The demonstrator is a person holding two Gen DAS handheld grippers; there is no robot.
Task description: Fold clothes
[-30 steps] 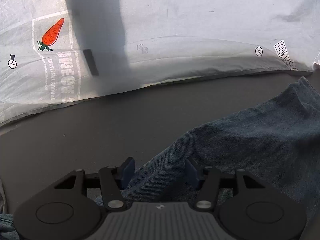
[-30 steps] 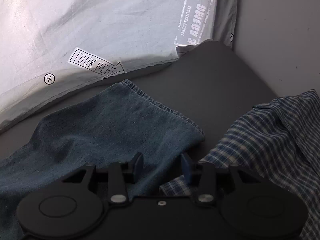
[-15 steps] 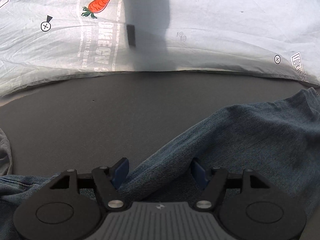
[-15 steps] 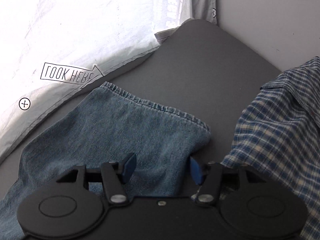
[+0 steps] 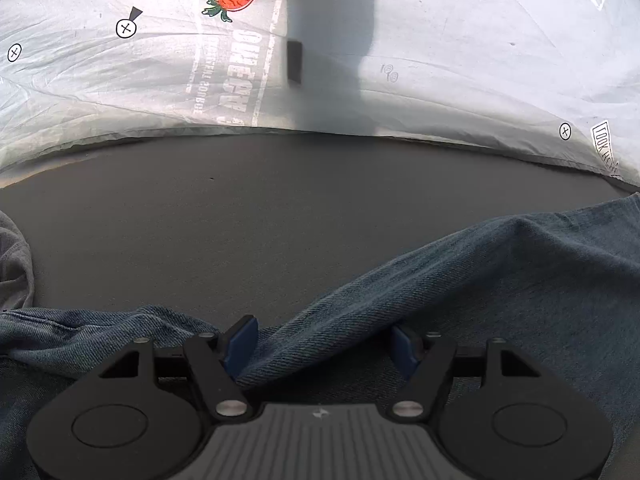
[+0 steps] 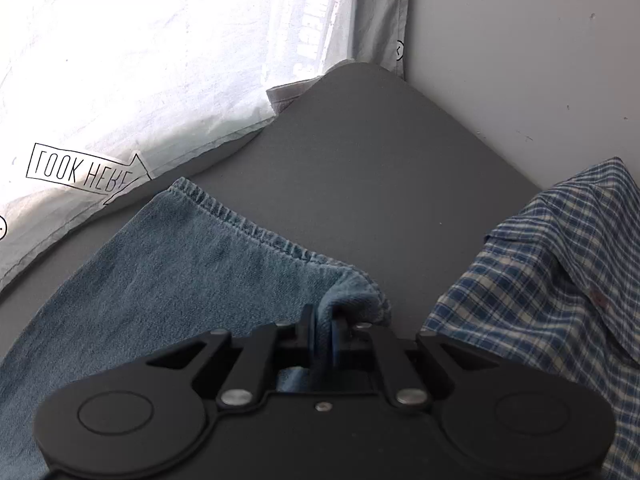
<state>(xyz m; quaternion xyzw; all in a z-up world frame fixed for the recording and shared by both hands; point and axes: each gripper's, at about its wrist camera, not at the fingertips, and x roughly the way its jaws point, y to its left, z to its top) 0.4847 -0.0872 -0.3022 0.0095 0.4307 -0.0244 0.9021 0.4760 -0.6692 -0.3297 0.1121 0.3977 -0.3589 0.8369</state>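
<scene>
While the dark grey surface point(image 5: 280, 216) is taking up most of both views, a white printed sheet point(image 5: 460, 40) is lying along its far edge, its hem running just beyond the grey from one side to the other. Between that hem and the jeans point(image 5: 500, 280) a broad band of grey is showing bare — the widest open stretch in the left wrist view. In the right wrist view the grey is running out to a rounded corner point(image 6: 360, 72) against a pale wall point(image 6: 520, 60). The jeans are lying spread across the near part, one leg's stitched hem point(image 6: 248, 224) sitting just short of the white sheet's edge. A blue plaid shirt point(image 6: 560, 272) is bunching up just beside the jeans on the right, and a grey garment point(image 5: 14, 260) is peeking in at the far left. The left gripper point(image 5: 322, 344) is sitting with its fingers spread wide over a raised denim ridge, not pinching it. The right gripper point(image 6: 322, 334) is closed tight on the corner of the leg hem — the denim is bunching between its fingers.
</scene>
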